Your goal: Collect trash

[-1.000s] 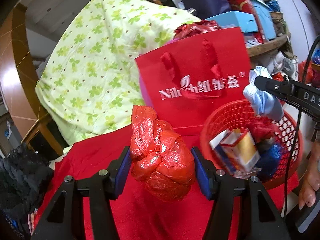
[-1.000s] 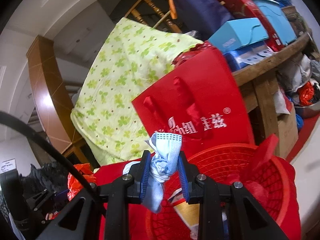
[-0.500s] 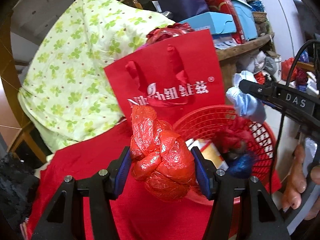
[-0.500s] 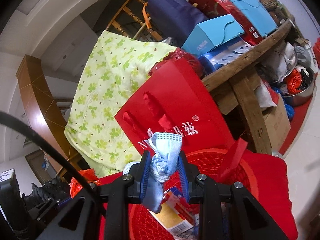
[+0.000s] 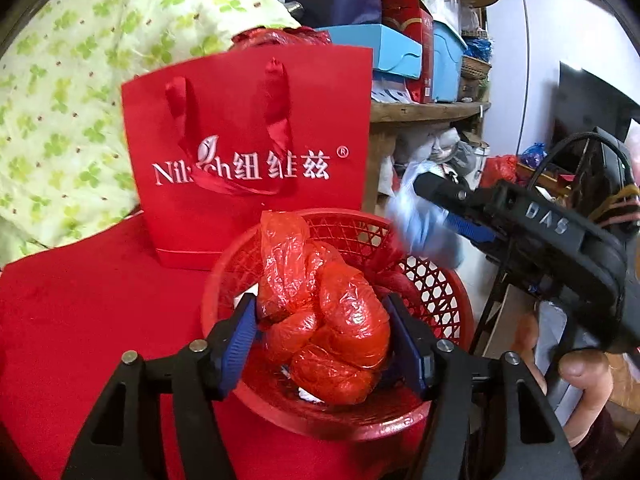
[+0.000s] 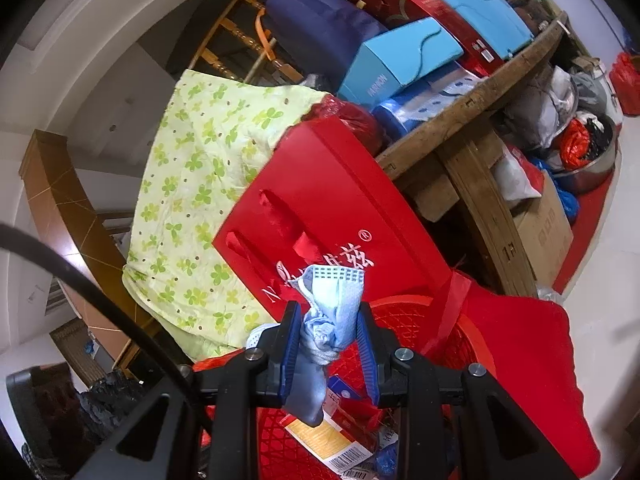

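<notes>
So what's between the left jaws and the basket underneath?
Only the red plastic bag, clamped in the left gripper, hanging over the basket. The left wrist view shows it.

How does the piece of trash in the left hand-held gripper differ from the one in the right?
The red plastic bag is glossy, crumpled and bulky, spreading the left hand-held gripper wide; the blue face mask is matte, soft and slim, so the right hand-held gripper closes narrower. Both are clamped above the red basket.
</notes>
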Demonstrator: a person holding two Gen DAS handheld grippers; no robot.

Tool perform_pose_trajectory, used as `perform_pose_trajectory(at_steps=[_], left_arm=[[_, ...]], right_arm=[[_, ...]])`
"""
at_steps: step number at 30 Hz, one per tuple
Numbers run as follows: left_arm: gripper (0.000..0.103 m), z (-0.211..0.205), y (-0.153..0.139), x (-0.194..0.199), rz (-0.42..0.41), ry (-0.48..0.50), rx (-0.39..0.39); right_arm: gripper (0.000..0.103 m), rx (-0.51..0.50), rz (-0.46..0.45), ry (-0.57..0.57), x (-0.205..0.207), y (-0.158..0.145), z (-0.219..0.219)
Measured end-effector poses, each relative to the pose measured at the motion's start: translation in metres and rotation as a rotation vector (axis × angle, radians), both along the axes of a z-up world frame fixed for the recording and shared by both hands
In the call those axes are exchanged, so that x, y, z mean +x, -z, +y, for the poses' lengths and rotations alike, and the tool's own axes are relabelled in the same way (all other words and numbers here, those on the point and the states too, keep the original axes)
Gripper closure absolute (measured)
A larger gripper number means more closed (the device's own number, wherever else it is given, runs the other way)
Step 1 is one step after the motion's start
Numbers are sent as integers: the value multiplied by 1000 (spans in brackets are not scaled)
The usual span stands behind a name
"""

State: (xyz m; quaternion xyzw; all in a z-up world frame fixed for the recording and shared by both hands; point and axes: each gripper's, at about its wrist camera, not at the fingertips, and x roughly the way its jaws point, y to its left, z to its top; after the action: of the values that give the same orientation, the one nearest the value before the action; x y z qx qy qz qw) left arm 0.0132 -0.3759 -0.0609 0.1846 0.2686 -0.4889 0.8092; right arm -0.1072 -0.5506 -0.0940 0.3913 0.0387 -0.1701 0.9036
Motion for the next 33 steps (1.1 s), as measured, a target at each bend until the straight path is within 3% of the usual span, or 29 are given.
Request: perform_pose_trajectory(at_steps=[1,2,3,8,19,33], left_arm=[[33,-1,3,2,2,-1,3],[28,-2,7,3,4,-8,8],[25,0,9,4,4,-15,8],[22,16,6,6,8,-22,-17],[15,73,-31,1,-157,-153,-50],[7,172,-64,11,-314,-413,-64]], right_arm=[[53,22,2,-2,1,2,-2],[31,47,-2,-3,1,5,-5],[28,76,-26,4,-1,7,-9],[28,90,-56,16,-5,7,-11],[28,-26,-56,-14,16,-13,25],[28,-326,-89,-78,53,-48,124]])
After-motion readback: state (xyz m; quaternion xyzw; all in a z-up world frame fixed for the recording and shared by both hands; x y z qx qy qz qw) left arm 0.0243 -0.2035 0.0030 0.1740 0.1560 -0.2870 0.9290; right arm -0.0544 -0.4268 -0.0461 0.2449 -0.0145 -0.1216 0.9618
